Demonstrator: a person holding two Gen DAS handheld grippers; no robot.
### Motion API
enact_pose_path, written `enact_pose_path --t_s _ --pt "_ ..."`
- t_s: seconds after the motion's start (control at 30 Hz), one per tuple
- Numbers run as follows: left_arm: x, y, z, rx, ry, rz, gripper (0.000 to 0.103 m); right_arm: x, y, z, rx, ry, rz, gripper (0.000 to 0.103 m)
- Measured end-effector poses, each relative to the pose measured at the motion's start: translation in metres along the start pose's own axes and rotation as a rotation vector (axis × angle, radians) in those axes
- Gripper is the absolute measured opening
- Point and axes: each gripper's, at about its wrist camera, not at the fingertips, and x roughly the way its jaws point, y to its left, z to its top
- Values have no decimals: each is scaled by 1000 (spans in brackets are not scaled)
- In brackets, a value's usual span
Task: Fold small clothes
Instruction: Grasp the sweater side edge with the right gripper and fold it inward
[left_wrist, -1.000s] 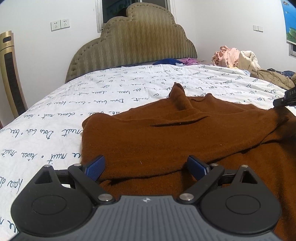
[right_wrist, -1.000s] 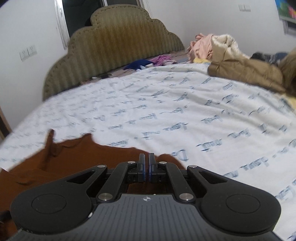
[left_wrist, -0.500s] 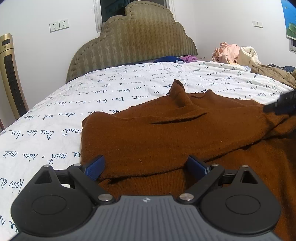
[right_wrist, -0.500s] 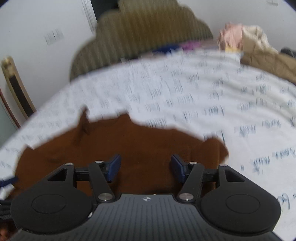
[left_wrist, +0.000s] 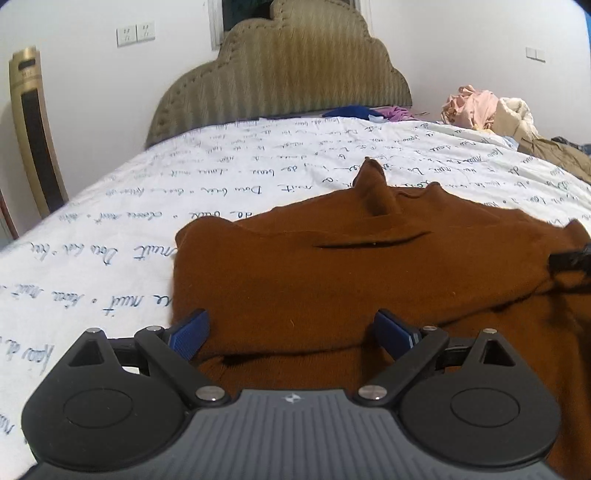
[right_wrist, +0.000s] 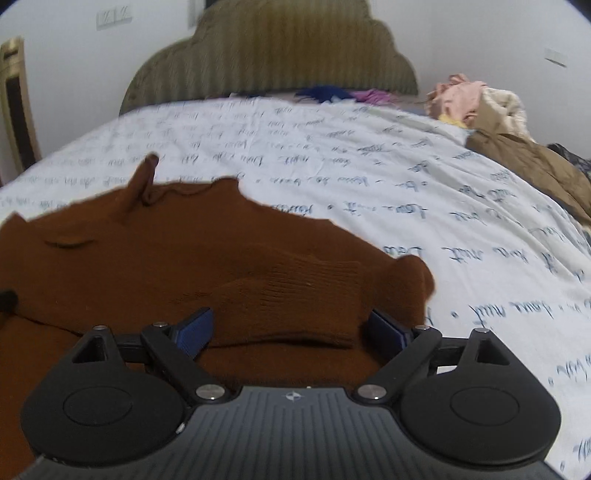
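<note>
A brown knit sweater (left_wrist: 332, 273) lies spread on the bed; it also shows in the right wrist view (right_wrist: 184, 258). A sleeve with a ribbed cuff (right_wrist: 295, 295) lies folded over its body. A small peak of fabric (left_wrist: 373, 188) stands up at its far edge. My left gripper (left_wrist: 291, 332) is open and empty, low over the sweater's near left part. My right gripper (right_wrist: 291, 332) is open and empty, just above the ribbed cuff. The right gripper's tip shows at the right edge of the left wrist view (left_wrist: 572, 260).
The bed has a white sheet with blue script (left_wrist: 184, 206) and a padded olive headboard (left_wrist: 280, 74). A pile of pink, cream and tan clothes (right_wrist: 491, 122) sits at the back right. Blue and purple garments (left_wrist: 365, 110) lie by the headboard. A gold tower fan (left_wrist: 33, 129) stands left.
My right gripper was shut on the sweater's sleeve a second ago; it has opened, let the sleeve drop on the sweater, and swung left over it. The left gripper has stayed open and nearly still.
</note>
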Motion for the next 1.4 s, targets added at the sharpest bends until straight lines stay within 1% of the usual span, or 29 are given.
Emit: enact_pose_path --t_s 0.1,0.17,0.27,0.37,0.43,0.47,0.53,0.57,0.63,0.83,0.97,1.07,1.17,1.23,1.33,1.4 --pt "-6 -3 -1 5 -5 -9 97 -24 -11 -7 78 -46 39 94" --pt "-5 -6 -4 15 2 -5 97 -37 -17 -13 108 -58 66 100" --pt "0 -10 -7 31 21 19 97 -43 -19 -21 138 -55 98 101" --pt "1 -13 -8 48 19 28 100 -33 -14 -29 171 -35 134 103" --pt "1 -13 -8 49 22 30 100 -24 -6 -35 179 -9 117 103" --pt "2 -13 -9 48 23 31 101 -21 0 -38 161 -12 87 103" --pt "3 -14 -9 51 30 37 102 -18 12 -41 90 -10 18 103" --pt "3 -15 -9 55 33 41 102 -16 17 -43 57 -3 -2 103" --pt "4 -17 -9 67 34 50 103 -15 21 -44 30 5 -14 103" --pt "4 -19 -9 79 32 59 103 -18 15 -48 65 -9 10 103" --pt "3 -19 -9 76 32 58 103 -19 16 -49 56 -9 12 103" --pt "-1 -15 -10 61 21 44 103 -19 13 -48 69 4 25 103" --pt "-16 -6 -12 16 10 20 103 -27 10 -47 56 12 38 103" --pt "-27 6 -16 -26 38 -17 103 -38 7 -52 56 8 53 103" --pt "-43 25 -27 -73 85 -61 103 -61 -3 -63 57 -2 103 103" --pt "-52 37 -34 -82 102 -66 103 -76 -11 -72 49 9 132 103"
